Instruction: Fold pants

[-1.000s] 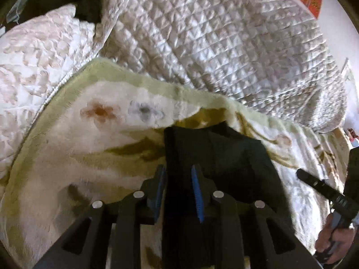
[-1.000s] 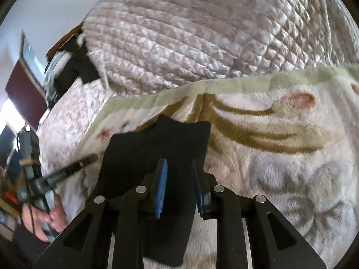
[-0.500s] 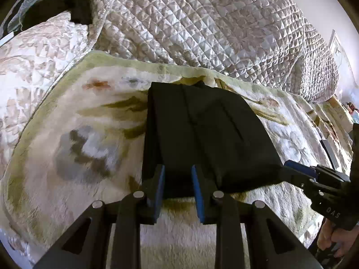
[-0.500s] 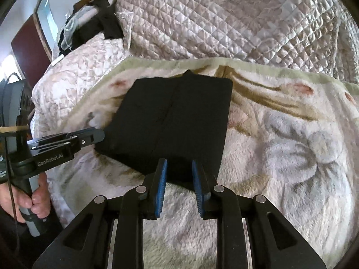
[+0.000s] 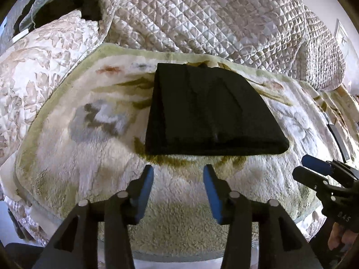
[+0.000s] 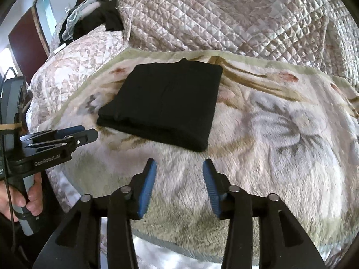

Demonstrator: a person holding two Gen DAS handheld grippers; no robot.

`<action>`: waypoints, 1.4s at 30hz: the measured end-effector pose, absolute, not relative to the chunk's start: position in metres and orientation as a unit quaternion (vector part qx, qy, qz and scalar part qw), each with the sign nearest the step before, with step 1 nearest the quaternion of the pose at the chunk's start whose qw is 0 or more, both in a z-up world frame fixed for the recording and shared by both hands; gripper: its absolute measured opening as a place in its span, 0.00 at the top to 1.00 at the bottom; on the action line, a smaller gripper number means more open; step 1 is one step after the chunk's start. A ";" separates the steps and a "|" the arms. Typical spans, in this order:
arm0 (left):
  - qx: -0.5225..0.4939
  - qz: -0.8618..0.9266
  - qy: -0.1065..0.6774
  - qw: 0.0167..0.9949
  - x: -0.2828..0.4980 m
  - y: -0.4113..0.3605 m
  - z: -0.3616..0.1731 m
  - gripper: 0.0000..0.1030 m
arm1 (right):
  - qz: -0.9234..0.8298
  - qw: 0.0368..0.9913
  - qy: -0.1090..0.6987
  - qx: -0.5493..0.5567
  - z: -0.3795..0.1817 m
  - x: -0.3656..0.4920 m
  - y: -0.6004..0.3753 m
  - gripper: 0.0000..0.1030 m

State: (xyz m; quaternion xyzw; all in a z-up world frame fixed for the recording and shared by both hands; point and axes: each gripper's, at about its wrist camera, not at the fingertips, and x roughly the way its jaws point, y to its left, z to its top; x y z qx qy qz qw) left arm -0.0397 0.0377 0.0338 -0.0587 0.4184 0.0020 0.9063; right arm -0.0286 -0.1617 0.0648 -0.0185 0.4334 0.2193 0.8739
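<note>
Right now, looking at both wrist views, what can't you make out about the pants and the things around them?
- Pants: in both views only the top layer shows, so the layer count underneath is hidden.
- Dark pile beyond the pillow: too small and tangled to identify in either view.
- Flat dark object at the blanket's right side, left view: partly covered by the right tool.

left hand-held gripper | body text: "GenRobot.AI"
</note>
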 end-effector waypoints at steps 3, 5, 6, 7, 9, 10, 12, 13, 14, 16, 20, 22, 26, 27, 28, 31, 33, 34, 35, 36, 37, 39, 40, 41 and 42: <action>-0.051 0.005 0.416 0.908 -0.038 0.036 0.032 0.47 | 0.214 0.876 0.432 -0.026 0.063 -0.029 -0.161 0.52; -0.049 0.009 0.415 0.908 -0.036 0.036 0.029 0.46 | 0.211 0.877 0.430 -0.033 0.061 -0.028 -0.160 0.52; -0.049 0.010 0.416 0.908 -0.035 0.036 0.027 0.46 | 0.209 0.877 0.430 -0.035 0.060 -0.027 -0.159 0.52; -0.048 0.012 0.417 0.908 -0.035 0.037 0.025 0.46 | 0.208 0.877 0.431 -0.038 0.058 -0.026 -0.158 0.52; -0.048 0.014 0.418 0.907 -0.033 0.038 0.022 0.45 | 0.203 0.877 0.433 -0.044 0.054 -0.024 -0.156 0.52; -0.047 0.016 0.419 0.907 -0.033 0.038 0.020 0.45 | 0.201 0.877 0.434 -0.047 0.051 -0.023 -0.156 0.52; -0.044 0.018 0.421 0.906 -0.032 0.039 0.016 0.43 | 0.197 0.876 0.438 -0.052 0.046 -0.022 -0.155 0.52; -0.042 0.020 0.422 0.906 -0.031 0.039 0.014 0.43 | 0.196 0.874 0.442 -0.053 0.043 -0.021 -0.155 0.52; -0.041 0.020 0.421 0.906 -0.031 0.040 0.012 0.42 | 0.195 0.872 0.445 -0.052 0.040 -0.021 -0.155 0.52; -0.039 0.021 0.419 0.907 -0.031 0.040 0.010 0.40 | 0.194 0.873 0.443 -0.056 0.039 -0.021 -0.155 0.51; -0.039 0.020 0.419 0.907 -0.031 0.040 0.010 0.35 | 0.195 0.874 0.440 -0.063 0.036 -0.022 -0.153 0.48; -0.037 0.017 0.417 0.908 -0.031 0.039 0.008 0.32 | 0.195 0.875 0.438 -0.064 0.036 -0.022 -0.152 0.47; -0.034 0.014 0.416 0.909 -0.029 0.035 0.006 0.26 | 0.195 0.876 0.436 -0.072 0.034 -0.022 -0.150 0.44; -0.033 0.014 0.416 0.909 -0.029 0.034 0.006 0.25 | 0.195 0.876 0.435 -0.074 0.034 -0.021 -0.150 0.44; -0.032 0.015 0.416 0.909 -0.029 0.034 0.006 0.25 | 0.195 0.876 0.435 -0.075 0.034 -0.021 -0.149 0.44; -0.033 0.014 0.416 0.909 -0.029 0.034 0.005 0.24 | 0.195 0.876 0.435 -0.075 0.034 -0.022 -0.149 0.44; -0.032 0.015 0.416 0.909 -0.029 0.034 0.005 0.24 | 0.194 0.876 0.435 -0.076 0.034 -0.022 -0.149 0.44; -0.032 0.015 0.416 0.909 -0.030 0.034 0.005 0.23 | 0.194 0.876 0.435 -0.076 0.034 -0.022 -0.149 0.44; -0.031 0.015 0.416 0.909 -0.029 0.033 0.004 0.23 | 0.194 0.876 0.435 -0.077 0.034 -0.022 -0.149 0.44; -0.030 0.015 0.417 0.908 -0.029 0.032 0.004 0.22 | 0.195 0.876 0.435 -0.077 0.033 -0.021 -0.149 0.43; -0.029 0.015 0.417 0.908 -0.028 0.032 0.004 0.22 | 0.195 0.876 0.435 -0.077 0.033 -0.021 -0.149 0.43; -0.027 0.016 0.418 0.908 -0.028 0.031 0.003 0.22 | 0.195 0.876 0.435 -0.077 0.033 -0.021 -0.149 0.43; -0.027 0.016 0.418 0.908 -0.028 0.031 0.003 0.22 | 0.195 0.876 0.435 -0.077 0.033 -0.021 -0.150 0.43; -0.027 0.016 0.418 0.908 -0.028 0.031 0.003 0.22 | 0.195 0.876 0.435 -0.076 0.033 -0.021 -0.150 0.43; -0.027 0.016 0.419 0.908 -0.027 0.031 0.003 0.21 | 0.195 0.876 0.435 -0.076 0.033 -0.021 -0.150 0.43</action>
